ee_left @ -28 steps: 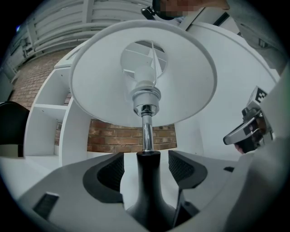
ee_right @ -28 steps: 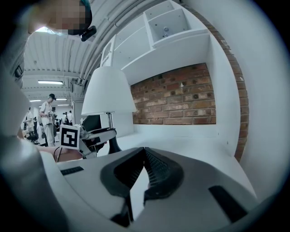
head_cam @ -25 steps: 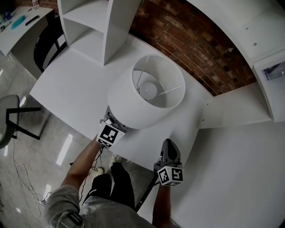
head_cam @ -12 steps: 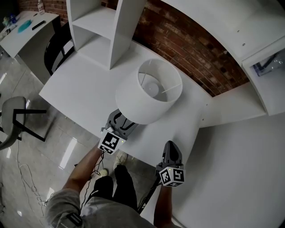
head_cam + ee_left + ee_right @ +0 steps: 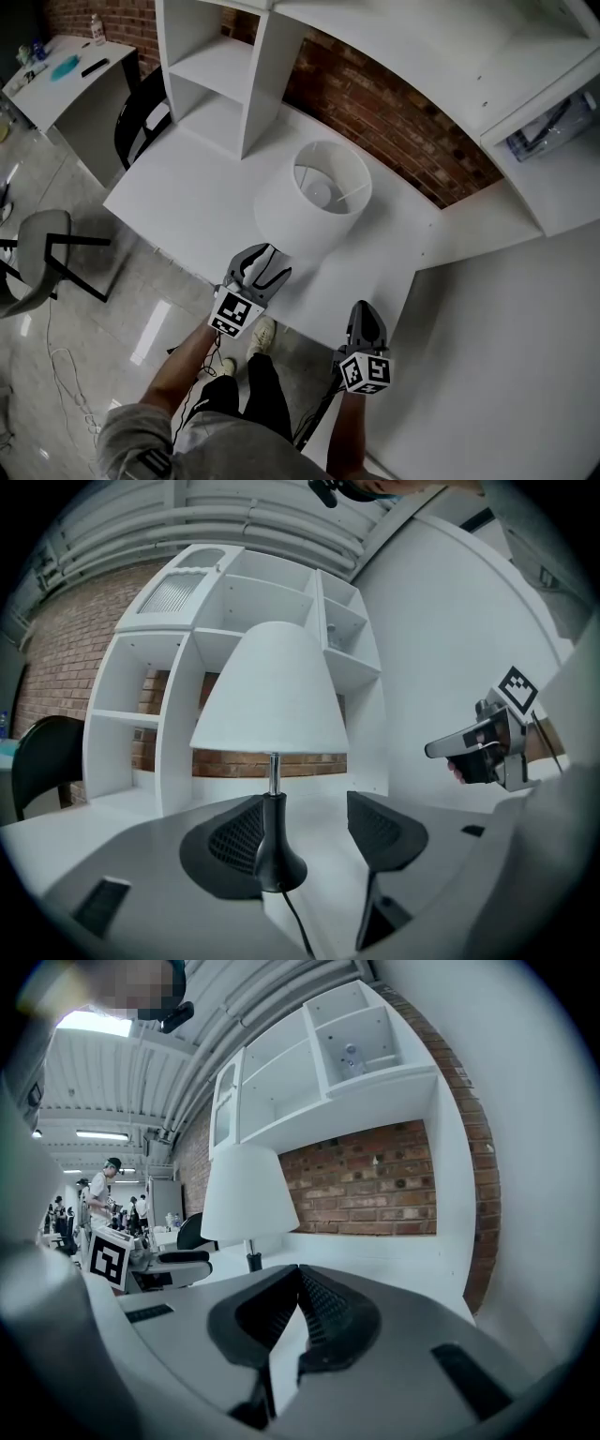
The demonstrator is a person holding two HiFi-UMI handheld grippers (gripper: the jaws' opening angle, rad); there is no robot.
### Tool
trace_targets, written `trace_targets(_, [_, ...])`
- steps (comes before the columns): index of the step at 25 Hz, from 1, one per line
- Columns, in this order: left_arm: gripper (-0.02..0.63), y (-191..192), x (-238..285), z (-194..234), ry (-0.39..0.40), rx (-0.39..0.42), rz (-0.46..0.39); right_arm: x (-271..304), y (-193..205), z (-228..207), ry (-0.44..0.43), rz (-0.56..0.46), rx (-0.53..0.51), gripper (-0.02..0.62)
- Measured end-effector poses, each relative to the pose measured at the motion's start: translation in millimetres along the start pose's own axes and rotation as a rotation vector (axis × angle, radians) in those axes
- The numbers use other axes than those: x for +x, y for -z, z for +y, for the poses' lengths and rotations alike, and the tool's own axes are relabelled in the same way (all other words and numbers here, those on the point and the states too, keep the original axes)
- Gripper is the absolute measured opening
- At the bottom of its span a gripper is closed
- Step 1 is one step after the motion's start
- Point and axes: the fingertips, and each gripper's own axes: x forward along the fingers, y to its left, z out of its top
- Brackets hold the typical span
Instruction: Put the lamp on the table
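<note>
Lamp (image 5: 314,199) upright on desk (image 5: 178,192), left claw (image 5: 262,267) released.
The left claw gapes, gripping nothing; the lamp stands straight ahead of it on the white desk, stem vertical, dark foot just beyond the jaw tips, nearer the left jaw. The right claw (image 5: 364,323), clenched and empty, hangs farther off, with the lamp ahead to its left.

lamp shade (image 5: 314,202): white, matt, cloth-like | lamp stem (image 5: 273,772): shiny metal | lamp base (image 5: 273,857): glossy black | bench (image 5: 187,202): smooth matt white | wall (image 5: 394,112): rough red brick | floor (image 5: 103,328): glossy tile | left hand-held gripper (image 5: 314,829) pads (image 5: 380,829): black, finely ribbed, matt
</note>
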Motion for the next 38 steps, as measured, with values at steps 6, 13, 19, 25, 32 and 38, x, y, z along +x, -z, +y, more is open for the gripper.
trace_targets(6, [0.261, -28.5, -19.3, -4.7, -0.01, -0.011, 0.01, -8.9, -25.8, 6.2, -0.008, -0.02, 0.003, 0.023])
trace_targets(13, [0.235, -76.2, -45.0, 2.5, -0.046, -0.003, -0.006, -15.7, -55.0, 22.7, -0.034, -0.045, -0.017, 0.023])
trace_targets(19, [0.184, -111.5, -60.3, 8.4, -0.084, 0.004, -0.02, -22.2, -75.2, 30.3, -0.053, -0.066, -0.024, 0.023])
trace_targets(25, [0.151, -137.3, -72.6, 4.8, -0.095, 0.028, -0.017, -28.1, -93.5, 41.4, -0.069, -0.097, -0.028, 0.023])
trace_targets(32, [0.107, -150.1, -90.3, 1.2, -0.129, 0.009, -0.016, -37.6, -105.5, 57.0, -0.106, -0.115, -0.075, 0.023])
trace_targets(38, [0.08, -155.9, -97.3, -4.4, -0.127, 0.014, -0.025, -40.2, -104.8, 62.2, -0.123, -0.116, -0.062, 0.023])
